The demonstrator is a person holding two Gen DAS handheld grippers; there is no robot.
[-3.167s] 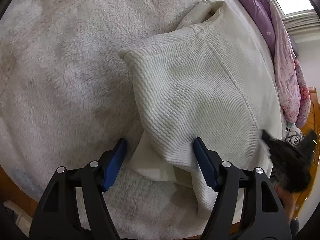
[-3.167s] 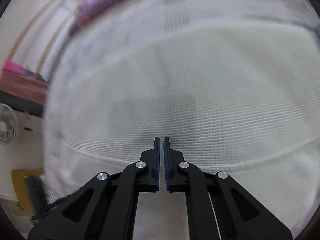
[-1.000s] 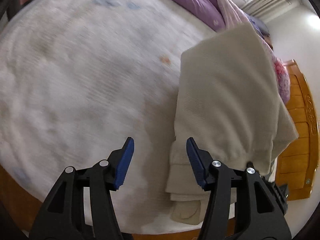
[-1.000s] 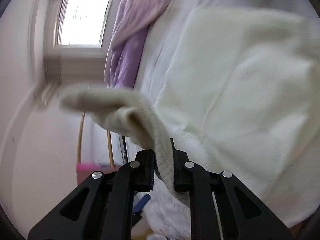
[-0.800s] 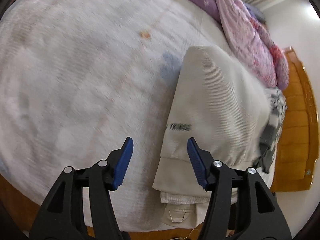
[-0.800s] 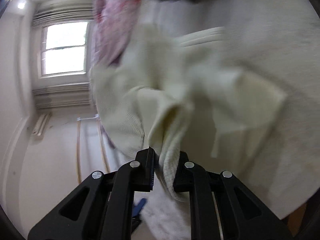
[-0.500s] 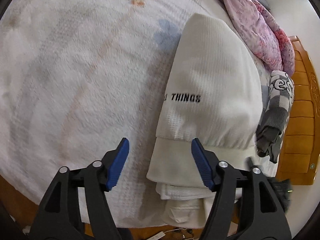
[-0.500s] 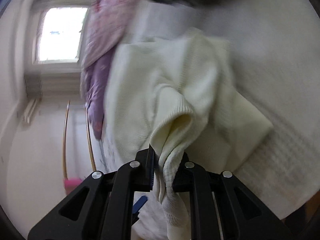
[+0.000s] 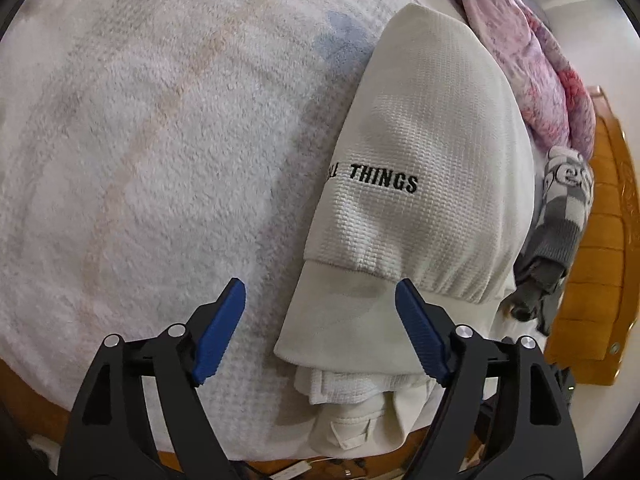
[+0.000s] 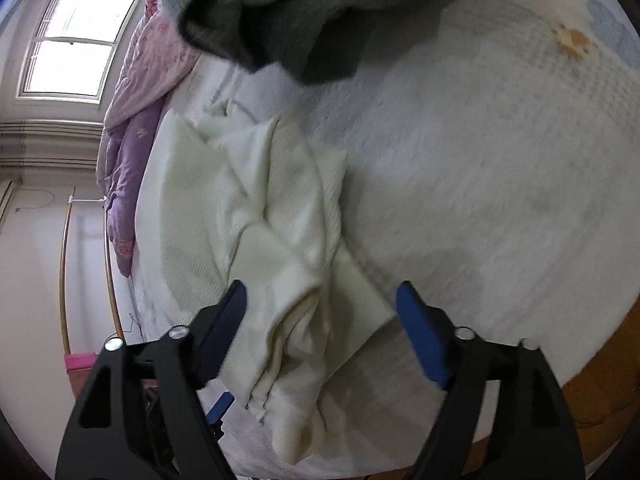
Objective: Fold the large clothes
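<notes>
A folded cream waffle-knit sweatshirt (image 9: pixel 420 152) with black lettering "THINGS" lies on the white fleece bed cover (image 9: pixel 160 140), on top of other folded cream layers near the bed's front edge. My left gripper (image 9: pixel 320 328) is open and empty, just above the folded pile's near end. In the right wrist view the same cream garment (image 10: pixel 280 232) lies crumpled and bunched on the bed. My right gripper (image 10: pixel 320 332) is open with its jaws wide apart above the garment's near edge, holding nothing.
A pink and purple quilt (image 9: pixel 532 64) lies along the far side of the bed. A grey patterned garment (image 9: pixel 560 216) sits at the right by the wooden bed frame (image 9: pixel 608 240). A dark grey garment (image 10: pixel 288 12) fills the top of the right wrist view. A window (image 10: pixel 76 40) is at left.
My right gripper was shut on the cream garment's edge and has opened, letting it drop onto the bed. My left gripper's jaws have opened a little wider and moved closer to the pile.
</notes>
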